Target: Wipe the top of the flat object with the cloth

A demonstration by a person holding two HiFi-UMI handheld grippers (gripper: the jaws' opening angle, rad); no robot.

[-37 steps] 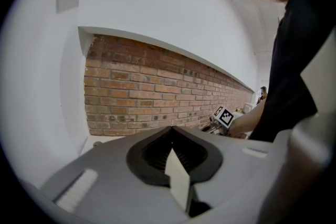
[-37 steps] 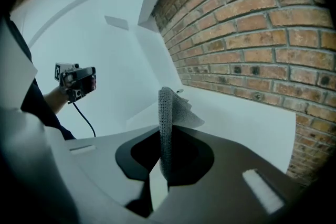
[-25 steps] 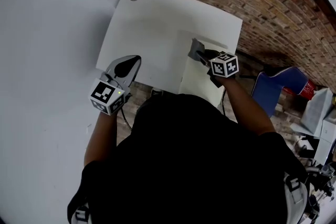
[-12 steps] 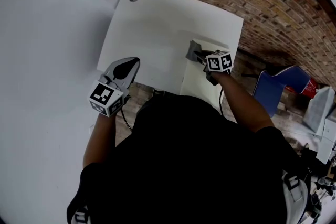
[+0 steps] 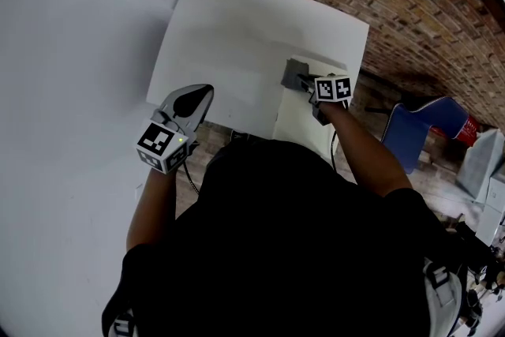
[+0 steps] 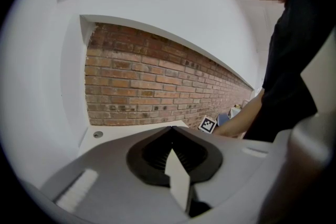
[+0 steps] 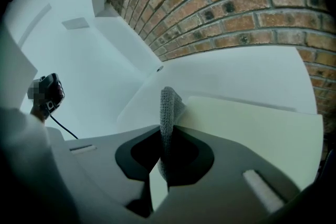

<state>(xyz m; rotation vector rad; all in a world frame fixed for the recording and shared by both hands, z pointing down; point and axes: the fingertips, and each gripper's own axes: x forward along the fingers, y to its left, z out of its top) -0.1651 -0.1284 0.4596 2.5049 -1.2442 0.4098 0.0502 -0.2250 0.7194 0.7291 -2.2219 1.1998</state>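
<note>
One knitted grey cloth [image 7: 167,113] pinched in right gripper [image 5: 303,81] jaws, on flat cream slab [image 7: 247,128] | left gripper [image 5: 203,91] jaws together, empty

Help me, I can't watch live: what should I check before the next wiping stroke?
1. Cloth gripped: ok, the right gripper is shut on it.
2. Cloth over the panel: ok, at its far left corner.
3. Cloth pressed onto the panel: cannot tell.
4. Panel flat on the table: ok.
5. Rest of the panel top bare: ok.
6. Left gripper out of the way: ok, it is shut, empty and near the table's near edge. It is not steadying the panel.
</note>
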